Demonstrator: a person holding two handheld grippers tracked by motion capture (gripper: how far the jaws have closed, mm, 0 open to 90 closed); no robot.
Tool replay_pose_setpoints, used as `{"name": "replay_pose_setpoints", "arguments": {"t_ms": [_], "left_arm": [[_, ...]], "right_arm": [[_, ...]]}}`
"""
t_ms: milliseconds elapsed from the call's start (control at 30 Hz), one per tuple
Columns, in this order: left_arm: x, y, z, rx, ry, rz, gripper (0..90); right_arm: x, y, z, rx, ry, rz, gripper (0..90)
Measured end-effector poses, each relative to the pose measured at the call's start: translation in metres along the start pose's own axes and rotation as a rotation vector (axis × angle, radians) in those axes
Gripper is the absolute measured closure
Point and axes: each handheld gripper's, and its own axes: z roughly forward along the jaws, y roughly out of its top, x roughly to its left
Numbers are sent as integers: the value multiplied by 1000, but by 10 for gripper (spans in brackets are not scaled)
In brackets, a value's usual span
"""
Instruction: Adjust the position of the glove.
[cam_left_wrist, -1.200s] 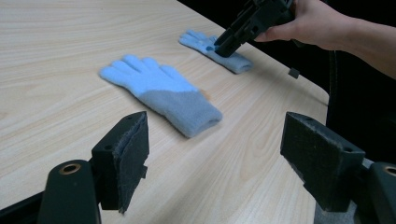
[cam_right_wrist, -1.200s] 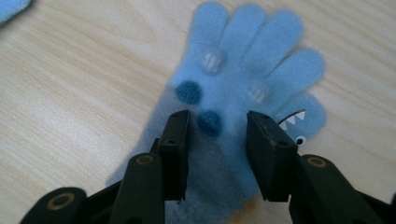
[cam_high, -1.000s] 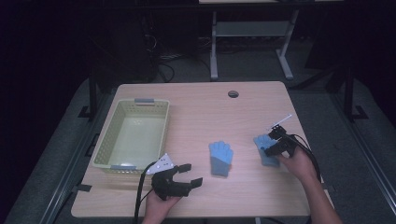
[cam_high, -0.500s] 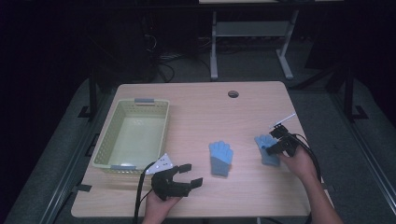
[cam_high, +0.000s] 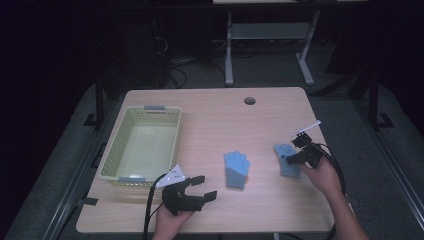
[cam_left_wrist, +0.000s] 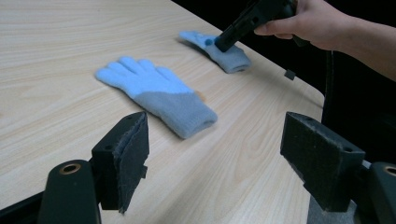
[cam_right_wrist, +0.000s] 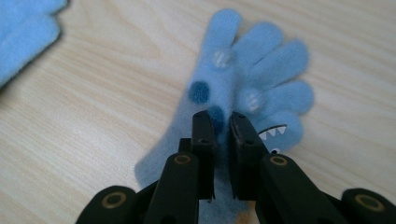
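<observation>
Two blue gloves (cam_high: 236, 169) (cam_high: 287, 159) lie on the table (cam_high: 215, 115), plus one pale basket (cam_high: 142, 145), seemingly empty.

Between the second glove (cam_high: 235, 169) and the basket (cam_high: 116, 150) we find bare table (cam_high: 220, 120); the basket's wall blocks the left side, and the glove lies just beyond the left gripper (cam_high: 200, 187).

right gripper (cam_right_wrist: 219, 116) jaws just closed tight; left gripper (cam_high: 200, 188) jaws wide (idle).
</observation>
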Motion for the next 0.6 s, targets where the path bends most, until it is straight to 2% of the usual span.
{"name": "replay_pose_setpoints", "arguments": {"t_ms": [33,267,433,600], "left_arm": [[0,0,-1,-6,0,4,234],[0,0,-1,-5,3,-4,234],[-1,1,-1,-10,3,5,234],[0,1,-1,-7,5,2,234]], "right_arm": [[1,-1,-3,-21,2,2,824],[2,-1,-13,-56,4,0,825],[7,-2,-24,-98,41,14,825],[17,-1,-35,-126,33,-23,825]]}}
